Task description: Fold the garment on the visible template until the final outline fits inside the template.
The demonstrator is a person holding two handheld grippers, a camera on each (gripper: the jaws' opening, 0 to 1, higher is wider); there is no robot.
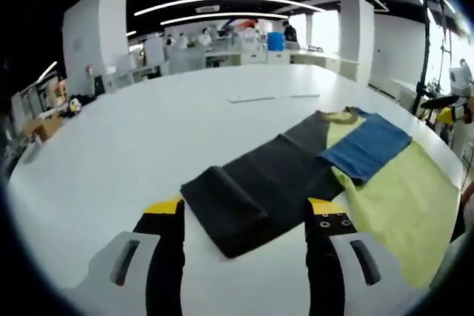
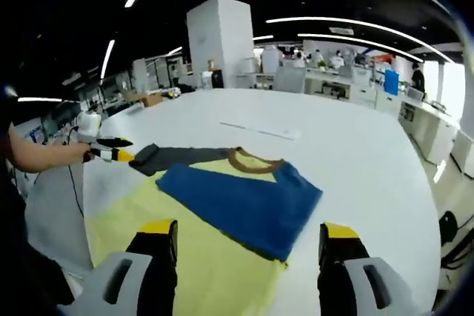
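Evidently we are only partway: the garment (image 2: 237,197) lies on the white table (image 1: 133,146) with blue and dark panels folded over, no template discernible, and the left gripper (image 1: 252,216) and right gripper (image 2: 248,238) both gape empty.

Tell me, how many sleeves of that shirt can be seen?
2: the dark sleeve stretches out beyond the yellow body; the blue sleeve lies folded across it. Nothing looks hidden.

Bare white table (image 1: 133,146) surrounds the garment (image 1: 266,183); nothing blocks passage.
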